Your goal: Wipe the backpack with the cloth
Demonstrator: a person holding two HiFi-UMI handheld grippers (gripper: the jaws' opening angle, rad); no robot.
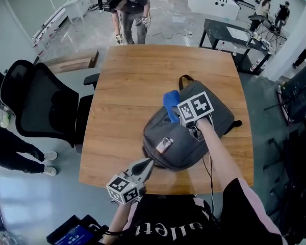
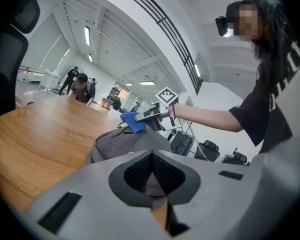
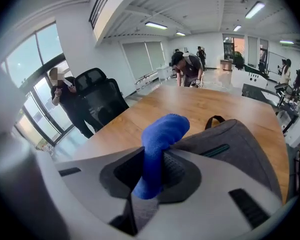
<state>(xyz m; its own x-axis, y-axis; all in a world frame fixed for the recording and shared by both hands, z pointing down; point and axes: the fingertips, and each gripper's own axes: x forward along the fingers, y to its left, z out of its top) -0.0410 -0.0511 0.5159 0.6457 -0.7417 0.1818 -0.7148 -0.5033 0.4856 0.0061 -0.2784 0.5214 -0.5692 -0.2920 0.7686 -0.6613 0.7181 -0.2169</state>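
Pinching fuzzy blue cloth (image 3: pixel 162 134), right gripper (image 3: pixel 149 181) touches grey backpack (image 3: pixel 230 149); left gripper (image 2: pixel 151 169) fingers closed.

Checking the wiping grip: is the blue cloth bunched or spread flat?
Bunched: the blue fabric cloth stands as a thick roll clamped in the right gripper.

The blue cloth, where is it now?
In the head view the blue cloth is clamped in the right tool, at the far end of the grey backpack on the wooden table.
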